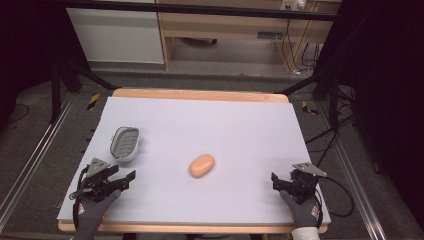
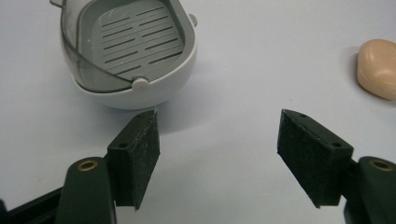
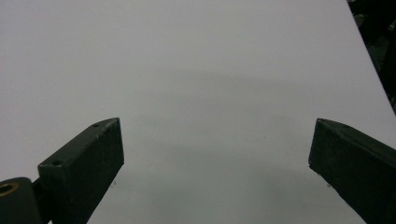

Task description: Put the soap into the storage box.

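Nothing looks begun; the peach oval soap bar (image 1: pixel 202 165) lies at mid-frame on the pale lilac table mat (image 1: pixel 240 125); the grey slotted soap dish (image 1: pixel 125 143) sits empty, centre-left; left gripper (image 1: pixel 126 181) and right gripper (image 1: pixel 278 183), low in frame, gape wide, holding nothing; any moving of soap, presumably into the dish, remains.

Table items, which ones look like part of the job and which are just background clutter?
Likely part of the job: soap bar, soap dish, left gripper and right gripper, both open.
Just lying about: wooden cabinet, floor cables.
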Tool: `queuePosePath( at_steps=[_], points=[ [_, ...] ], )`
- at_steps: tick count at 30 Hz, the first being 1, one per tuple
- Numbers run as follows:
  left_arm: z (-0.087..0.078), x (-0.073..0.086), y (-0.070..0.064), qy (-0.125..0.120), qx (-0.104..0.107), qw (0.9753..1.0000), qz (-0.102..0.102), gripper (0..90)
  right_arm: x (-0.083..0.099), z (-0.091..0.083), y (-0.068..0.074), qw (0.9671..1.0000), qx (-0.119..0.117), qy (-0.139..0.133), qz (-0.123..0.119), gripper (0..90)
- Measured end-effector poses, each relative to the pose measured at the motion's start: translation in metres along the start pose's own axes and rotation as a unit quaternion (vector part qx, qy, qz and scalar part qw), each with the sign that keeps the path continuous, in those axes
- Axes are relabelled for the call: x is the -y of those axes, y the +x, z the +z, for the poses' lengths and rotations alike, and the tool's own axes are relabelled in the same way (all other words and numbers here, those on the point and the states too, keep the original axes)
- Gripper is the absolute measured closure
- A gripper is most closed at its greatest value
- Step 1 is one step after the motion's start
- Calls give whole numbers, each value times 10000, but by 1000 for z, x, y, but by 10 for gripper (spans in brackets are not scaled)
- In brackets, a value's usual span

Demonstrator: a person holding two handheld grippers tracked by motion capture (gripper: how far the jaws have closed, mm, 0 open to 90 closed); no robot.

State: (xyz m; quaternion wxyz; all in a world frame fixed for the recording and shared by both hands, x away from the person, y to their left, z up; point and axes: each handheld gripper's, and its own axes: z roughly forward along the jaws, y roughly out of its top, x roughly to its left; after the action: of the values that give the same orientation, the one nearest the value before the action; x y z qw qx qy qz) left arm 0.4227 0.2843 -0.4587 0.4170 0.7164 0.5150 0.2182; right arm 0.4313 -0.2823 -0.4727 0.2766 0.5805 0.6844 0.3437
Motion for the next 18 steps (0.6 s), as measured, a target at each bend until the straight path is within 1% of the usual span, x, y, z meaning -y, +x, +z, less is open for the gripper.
queuePosePath(
  at_steps=[1, 4, 7, 8, 9, 14, 18],
  points=[
    [0, 0, -1, 7, 44, 10000, 7, 294, 0, 0, 0, 10000, -12, 5, -13, 72],
    [0, 0, -5, 20, 148, 9999, -3, 296, 1, -1, 0, 10000, -16, 32, -47, 72],
    [0, -1, -9, 43, 165, 9998, 71, 296, 2, -1, 0, 10000, -14, 21, -76, 74],
    [0, -1, -11, 19, 169, 9998, 55, 297, 2, -1, 0, 10000, -14, 19, -67, 75],
    [0, -2, -12, 22, 175, 9998, 80, 297, 2, -1, 0, 10000, -19, 14, -41, 75],
    [2, -4, -21, 9, 204, 9996, 192, 296, 2, -3, -1, 10000, 28, -45, -64, 73],
    [3, -5, -25, 11, 224, 9995, 236, 294, 3, -3, 0, 9999, 66, -6, -85, 73]
  ],
)
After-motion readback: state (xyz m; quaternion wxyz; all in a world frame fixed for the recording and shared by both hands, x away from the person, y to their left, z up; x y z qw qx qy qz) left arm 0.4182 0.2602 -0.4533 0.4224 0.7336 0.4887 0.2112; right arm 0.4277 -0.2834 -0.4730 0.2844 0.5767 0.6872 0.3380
